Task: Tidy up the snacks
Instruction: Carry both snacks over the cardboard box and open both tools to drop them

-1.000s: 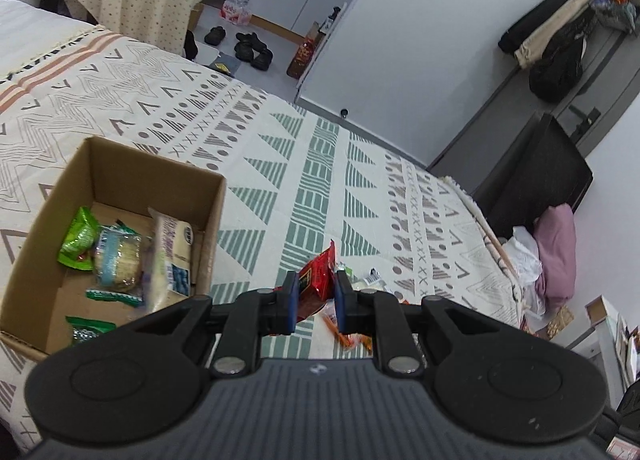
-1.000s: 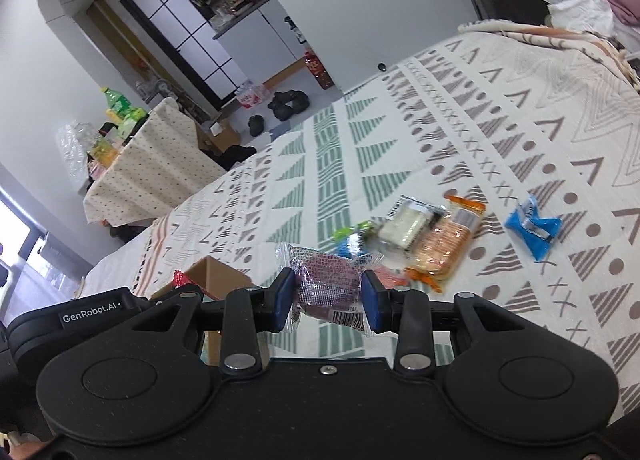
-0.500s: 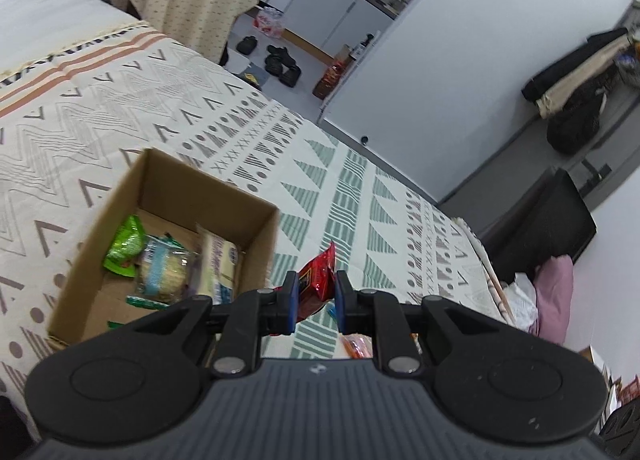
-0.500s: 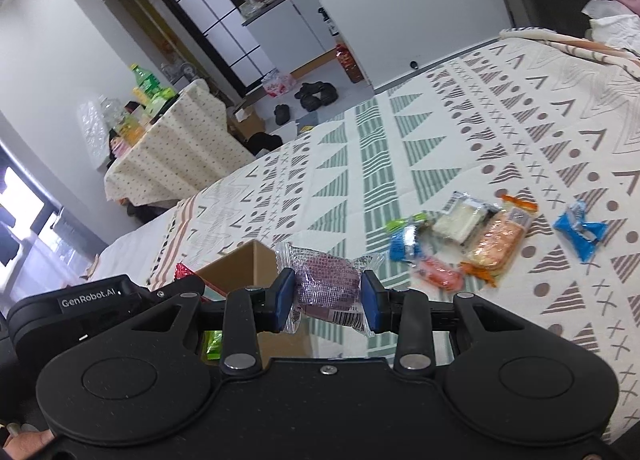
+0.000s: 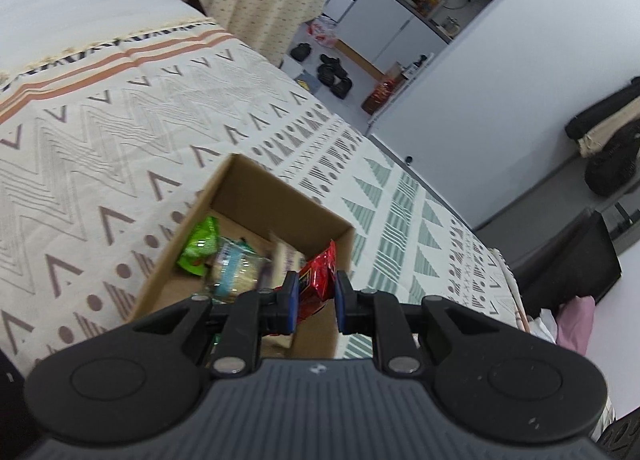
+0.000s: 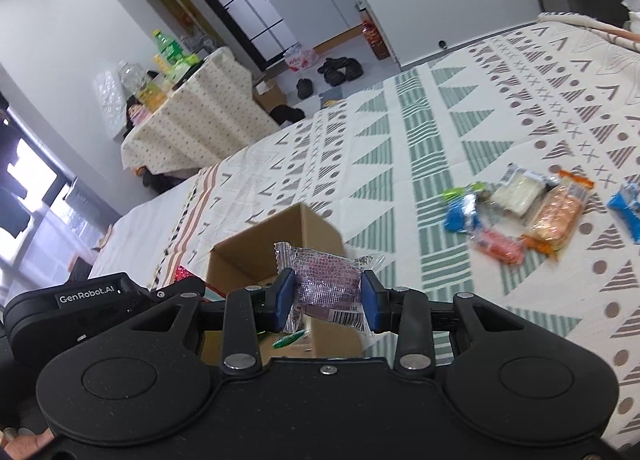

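Ahead of both jaws now, cardboard box [image 5: 256,195] has drawn closer; left gripper [image 5: 314,296] clamps red packet [image 5: 318,274], right gripper [image 6: 326,298] pinches purple packet [image 6: 328,280] — drop-off looks imminent.

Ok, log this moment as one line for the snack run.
left gripper: shut on red packet | right gripper: shut on purple packet | both at cardboard box | loose snacks on bed
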`<move>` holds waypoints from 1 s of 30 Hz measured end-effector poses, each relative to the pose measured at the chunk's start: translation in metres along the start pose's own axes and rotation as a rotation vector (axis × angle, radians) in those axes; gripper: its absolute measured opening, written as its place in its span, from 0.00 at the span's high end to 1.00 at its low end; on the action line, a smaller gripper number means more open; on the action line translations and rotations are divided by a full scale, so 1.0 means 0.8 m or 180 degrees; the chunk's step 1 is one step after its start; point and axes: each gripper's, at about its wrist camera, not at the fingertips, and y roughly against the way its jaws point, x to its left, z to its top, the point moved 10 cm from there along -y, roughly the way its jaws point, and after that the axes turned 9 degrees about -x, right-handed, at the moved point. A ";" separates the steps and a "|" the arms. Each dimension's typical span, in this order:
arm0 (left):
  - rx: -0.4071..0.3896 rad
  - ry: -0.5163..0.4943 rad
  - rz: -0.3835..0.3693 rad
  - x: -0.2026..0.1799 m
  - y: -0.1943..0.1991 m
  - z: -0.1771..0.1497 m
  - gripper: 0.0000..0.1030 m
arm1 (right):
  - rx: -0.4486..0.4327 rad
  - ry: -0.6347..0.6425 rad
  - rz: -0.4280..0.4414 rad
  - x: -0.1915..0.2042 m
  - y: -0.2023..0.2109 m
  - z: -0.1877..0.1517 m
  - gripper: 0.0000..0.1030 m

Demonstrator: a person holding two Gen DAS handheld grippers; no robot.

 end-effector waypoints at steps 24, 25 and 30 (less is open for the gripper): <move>0.0013 0.0284 0.0416 0.056 -0.002 0.008 0.32 | 0.0305 0.0181 0.0157 0.067 -0.034 -0.046 0.59; 0.0019 0.0281 0.0432 0.057 -0.003 0.008 0.30 | 0.0303 0.0165 0.0166 0.066 -0.033 -0.045 0.54; 0.0117 0.0159 0.0537 0.052 -0.009 -0.002 0.16 | 0.0203 0.0121 0.0059 0.046 -0.022 -0.031 0.43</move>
